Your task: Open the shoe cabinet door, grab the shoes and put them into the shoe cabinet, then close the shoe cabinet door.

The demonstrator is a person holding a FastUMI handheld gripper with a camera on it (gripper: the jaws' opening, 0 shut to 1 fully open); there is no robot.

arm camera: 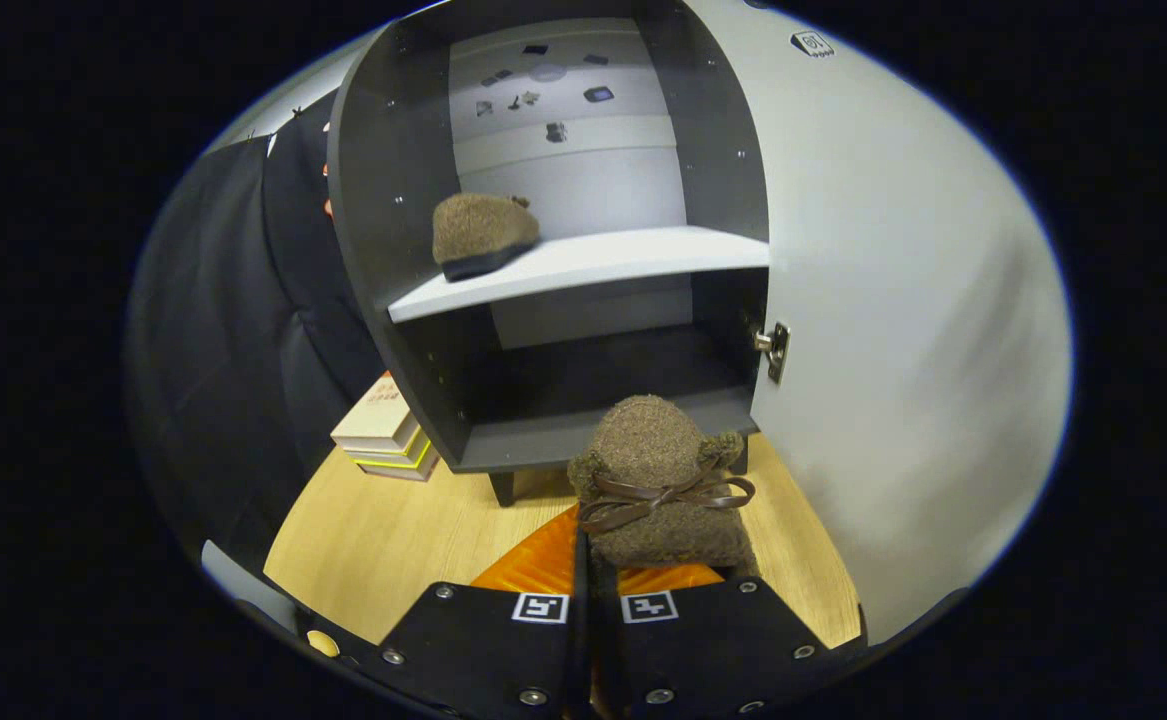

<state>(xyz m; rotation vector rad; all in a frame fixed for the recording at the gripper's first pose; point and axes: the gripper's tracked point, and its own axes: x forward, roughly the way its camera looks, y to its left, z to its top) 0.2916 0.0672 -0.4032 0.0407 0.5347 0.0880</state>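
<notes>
Slipper (665,490), fuzzy brown with a leather bow, sits clenched at its heel edge in the hand-held gripper (593,560), just ahead of the open shoe cabinet (403,250); it looks light and soft, so that thin rim should hold without slipping.

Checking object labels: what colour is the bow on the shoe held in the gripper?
Dark brown bow, on a fuzzy brown shoe that the gripper grips; gripper view.

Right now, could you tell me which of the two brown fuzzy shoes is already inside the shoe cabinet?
The brown fuzzy shoe resting on the cabinet's white shelf. The other, the bow-tied shoe, is held in the gripper, in front of the open cabinet.
</notes>
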